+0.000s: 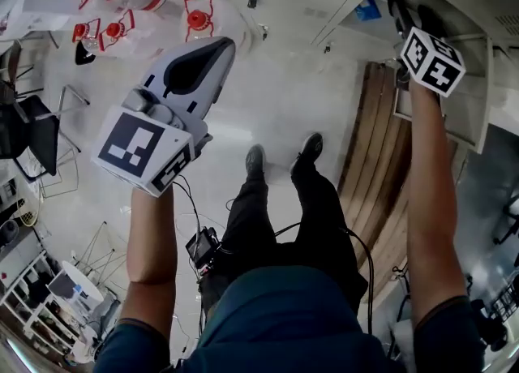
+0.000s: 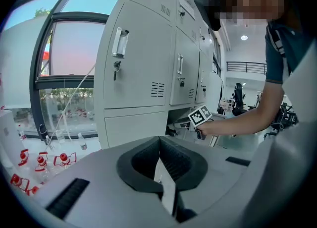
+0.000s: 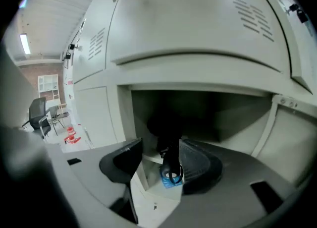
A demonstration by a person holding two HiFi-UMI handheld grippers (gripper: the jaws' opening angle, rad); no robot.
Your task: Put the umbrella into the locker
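Lying in the locker (image 3: pixel 223 110), umbrella (image 3: pixel 167 140) between spread jaws of right tool (image 3: pixel 160 161).

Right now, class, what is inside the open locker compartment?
A dark umbrella, its blue end and strap loop nearest the opening. The back of the locker, behind the umbrella, is too dark to make out.

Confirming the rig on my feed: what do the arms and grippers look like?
The left gripper and right gripper have light grey shells, black ribbed fingers. Each carries a cube with black-and-white square markers. The person wears short dark teal sleeves.
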